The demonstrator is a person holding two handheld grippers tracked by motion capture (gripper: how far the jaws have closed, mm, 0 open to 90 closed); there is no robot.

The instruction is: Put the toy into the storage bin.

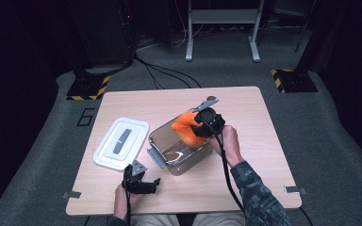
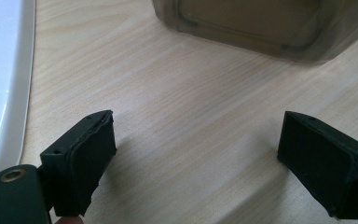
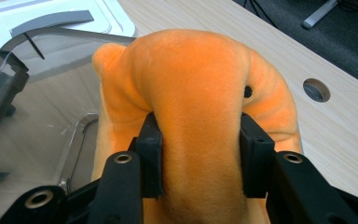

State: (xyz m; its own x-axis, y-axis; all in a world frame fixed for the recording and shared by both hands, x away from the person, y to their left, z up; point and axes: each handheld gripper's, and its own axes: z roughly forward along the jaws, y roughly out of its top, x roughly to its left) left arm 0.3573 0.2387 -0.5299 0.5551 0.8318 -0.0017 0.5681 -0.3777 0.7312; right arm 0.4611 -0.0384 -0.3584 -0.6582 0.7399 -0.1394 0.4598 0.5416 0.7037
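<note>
While the left tool [image 1: 141, 181] idles open, the right tool [image 3: 200, 154] squeezes the orange plush [image 3: 196, 88] above the clear box [image 1: 179, 146].

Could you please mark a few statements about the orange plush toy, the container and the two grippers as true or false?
1. The right gripper grips the orange plush toy between its fingers. True.
2. The white lid is fastened on the clear container. False: the lid lies flat on the table, beside the container and to its left in the high view.
3. The left gripper holds nothing, and bare tabletop shows between its fingers. True.
4. The plush toy lies on the floor beside the table. False: it is held above the open container.
5. The left gripper is reaching into the container. False: it sits near the table's front edge, apart from the container.
</note>
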